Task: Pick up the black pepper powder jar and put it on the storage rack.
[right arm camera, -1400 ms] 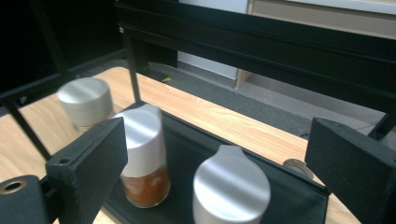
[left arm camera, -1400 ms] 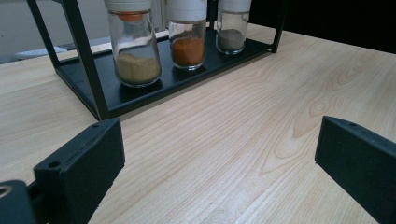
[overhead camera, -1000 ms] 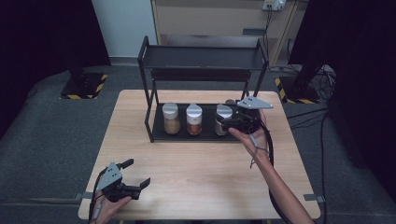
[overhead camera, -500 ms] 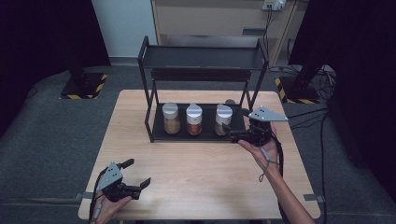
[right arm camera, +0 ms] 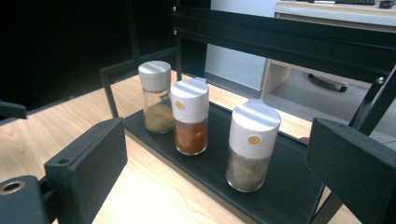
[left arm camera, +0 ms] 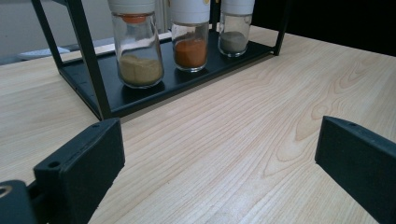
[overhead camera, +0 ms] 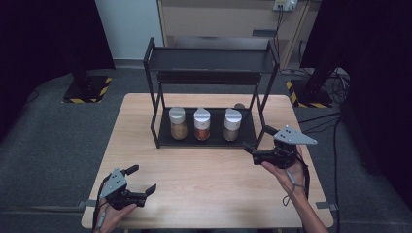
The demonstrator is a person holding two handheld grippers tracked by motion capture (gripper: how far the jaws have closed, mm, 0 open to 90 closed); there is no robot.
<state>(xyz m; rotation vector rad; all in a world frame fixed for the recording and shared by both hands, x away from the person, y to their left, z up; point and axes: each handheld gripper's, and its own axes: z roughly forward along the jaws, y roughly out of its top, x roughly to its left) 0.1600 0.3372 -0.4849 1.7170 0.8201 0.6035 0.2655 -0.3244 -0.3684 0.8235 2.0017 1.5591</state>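
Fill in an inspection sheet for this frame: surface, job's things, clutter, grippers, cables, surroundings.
Surface: wooden table, bare in front of the rack.
Job's things: black rack; on its lower shelf stand three upright, capped jars: tan spice jar, orange spice jar, grey spice jar. Top shelf bare.
Clutter: nothing seen.
Grippers: left hand-held gripper open, near the table's front left; right hand-held gripper open, beside the rack's right front leg, holding nothing.
Cables: one trails from each gripper; more lie on the floor at right.
Surroundings: grey floor, dark curtains, cabinet behind.
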